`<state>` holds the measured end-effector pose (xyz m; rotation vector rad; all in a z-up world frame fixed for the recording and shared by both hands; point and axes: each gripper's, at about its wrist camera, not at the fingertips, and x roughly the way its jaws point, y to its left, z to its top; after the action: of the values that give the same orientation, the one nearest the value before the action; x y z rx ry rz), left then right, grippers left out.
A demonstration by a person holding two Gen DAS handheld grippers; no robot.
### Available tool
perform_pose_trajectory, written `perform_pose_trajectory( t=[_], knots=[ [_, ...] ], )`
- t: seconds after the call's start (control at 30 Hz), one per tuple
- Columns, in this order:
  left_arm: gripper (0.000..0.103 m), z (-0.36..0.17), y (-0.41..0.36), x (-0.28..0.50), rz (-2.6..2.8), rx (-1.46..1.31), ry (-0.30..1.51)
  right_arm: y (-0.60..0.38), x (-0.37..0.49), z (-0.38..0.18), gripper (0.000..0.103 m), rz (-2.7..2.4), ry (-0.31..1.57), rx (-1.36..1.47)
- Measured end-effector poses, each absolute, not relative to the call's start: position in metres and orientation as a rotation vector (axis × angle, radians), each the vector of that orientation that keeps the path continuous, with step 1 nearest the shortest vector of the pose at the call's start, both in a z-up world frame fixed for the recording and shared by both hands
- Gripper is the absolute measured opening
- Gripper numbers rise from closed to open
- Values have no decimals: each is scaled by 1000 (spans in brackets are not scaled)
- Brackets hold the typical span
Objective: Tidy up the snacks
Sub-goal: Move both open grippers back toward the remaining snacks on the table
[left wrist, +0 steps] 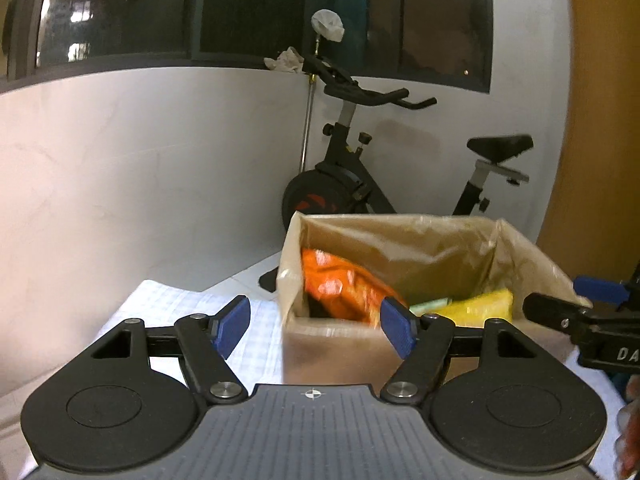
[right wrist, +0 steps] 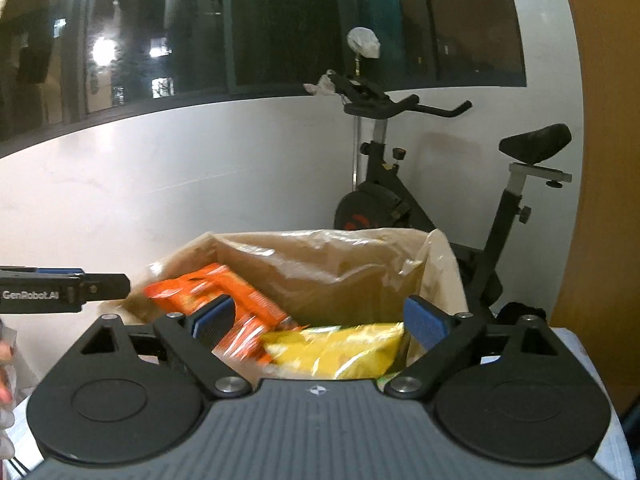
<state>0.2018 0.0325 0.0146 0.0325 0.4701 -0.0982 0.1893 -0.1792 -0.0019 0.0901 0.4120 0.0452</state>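
Tools (left wrist: 315, 326) (right wrist: 319, 322) both spread, empty, "GenRobot.AI" lettering, orange packet (right wrist: 224, 300) in box (right wrist: 320, 264).

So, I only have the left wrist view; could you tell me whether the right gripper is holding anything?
Observer: No, the right gripper has its jaws wide open with nothing clamped, pointing into the box.
Operator: Thank you. How does the yellow packet lie in there?
Observer: The yellow packet lies across the near side, its left end meeting the orange packet.
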Motion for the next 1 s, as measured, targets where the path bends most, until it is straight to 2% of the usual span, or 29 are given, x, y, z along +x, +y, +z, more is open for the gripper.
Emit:
perform_pose_trajectory(
  t=[0.43, 0.73, 1.0],
  knots=[
    [74, -6, 50, 136, -104, 86, 499, -149, 116, -27, 93, 98, 467, 57],
    [74, -46, 68, 117, -133, 88, 545, -154, 79, -73, 93, 59, 504, 80],
    [73, -92, 51, 99, -202, 148, 510, -145, 58, -122, 89, 8, 546, 59]
  ],
)
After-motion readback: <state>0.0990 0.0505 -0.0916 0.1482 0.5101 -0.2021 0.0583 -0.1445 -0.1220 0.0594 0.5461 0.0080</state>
